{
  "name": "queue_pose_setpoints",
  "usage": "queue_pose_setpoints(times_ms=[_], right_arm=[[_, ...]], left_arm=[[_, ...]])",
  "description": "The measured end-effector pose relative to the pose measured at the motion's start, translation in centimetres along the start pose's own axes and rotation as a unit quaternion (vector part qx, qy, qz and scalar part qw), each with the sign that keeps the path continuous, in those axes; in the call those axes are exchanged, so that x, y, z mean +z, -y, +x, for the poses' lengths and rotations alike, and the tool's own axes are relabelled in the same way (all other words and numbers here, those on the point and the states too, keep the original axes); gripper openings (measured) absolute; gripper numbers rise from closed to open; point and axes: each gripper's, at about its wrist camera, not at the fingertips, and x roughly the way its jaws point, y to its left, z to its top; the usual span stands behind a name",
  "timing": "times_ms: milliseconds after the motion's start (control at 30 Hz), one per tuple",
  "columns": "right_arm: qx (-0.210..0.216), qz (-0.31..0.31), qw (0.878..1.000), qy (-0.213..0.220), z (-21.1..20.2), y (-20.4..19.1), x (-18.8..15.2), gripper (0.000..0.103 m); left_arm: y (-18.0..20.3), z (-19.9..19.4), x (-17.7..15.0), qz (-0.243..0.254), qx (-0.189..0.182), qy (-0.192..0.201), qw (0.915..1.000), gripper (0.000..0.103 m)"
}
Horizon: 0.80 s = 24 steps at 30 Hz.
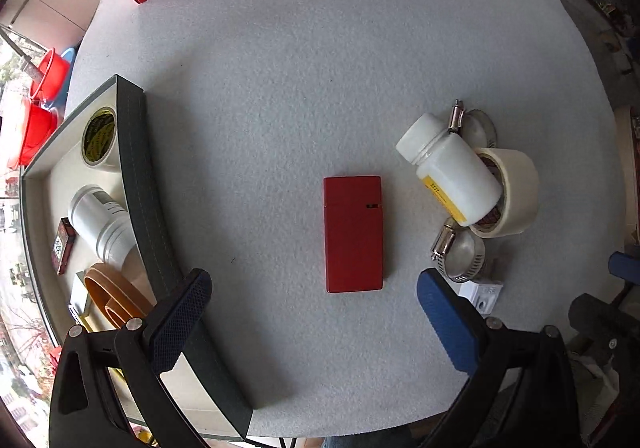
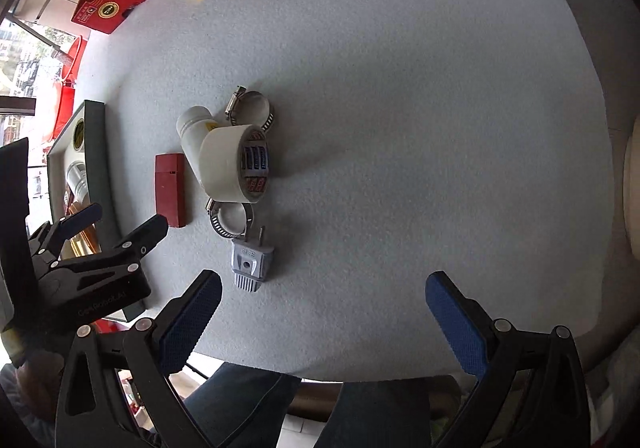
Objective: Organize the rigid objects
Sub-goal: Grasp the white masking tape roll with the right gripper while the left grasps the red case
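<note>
Red flat case (image 1: 353, 234), flat on the tabletop (image 1: 280, 87) between my left gripper (image 1: 314, 318) jaws (both grippers (image 2: 324, 318) spread, empty): I would lower squarely, pinch its long edges mid-length, then carry it to the tray (image 1: 136, 151) at left.

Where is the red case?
The red case lies flat on the table, between the tray and the white bottle, ahead of the left gripper.

Grey felt table (image 1: 280, 87); daylit window (image 2: 20, 43) left
</note>
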Motion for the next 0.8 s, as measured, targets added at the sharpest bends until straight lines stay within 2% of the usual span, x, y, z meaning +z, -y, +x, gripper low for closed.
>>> queue_pose_setpoints(times_ms=[233, 500, 567, 633, 800], right_arm=[[0.003, 0.004, 1.0, -0.008, 0.7, 0.4, 0.6, 0.103], [0.027, -0.036, 0.999, -0.007, 2.6, -4.4, 4.2, 0.103], [0.012, -0.044, 0.999, -0.003, 3.3, -5.3, 5.1, 0.102], [0.006, -0.038, 0.999, -0.003, 3.8, -5.1, 5.5, 0.102], [-0.023, 0.009, 1.0, 0.003, 3.7, -1.3, 6.1, 0.102]], left_arm=[[-0.6, 2.6, 2.0, -0.013, 0.03, -0.003, 0.9995, 0.103], [-2.3, 3.4, 2.7, -0.034, 0.021, -0.009, 0.9992, 0.103], [-2.5, 3.4, 2.5, -0.04, 0.017, -0.009, 0.999, 0.103], [-3.1, 3.4, 2.2, -0.048, 0.008, -0.013, 0.9988, 0.103], [-4.3, 3.6, 2.1, -0.05, 0.0, -0.014, 0.9987, 0.103]])
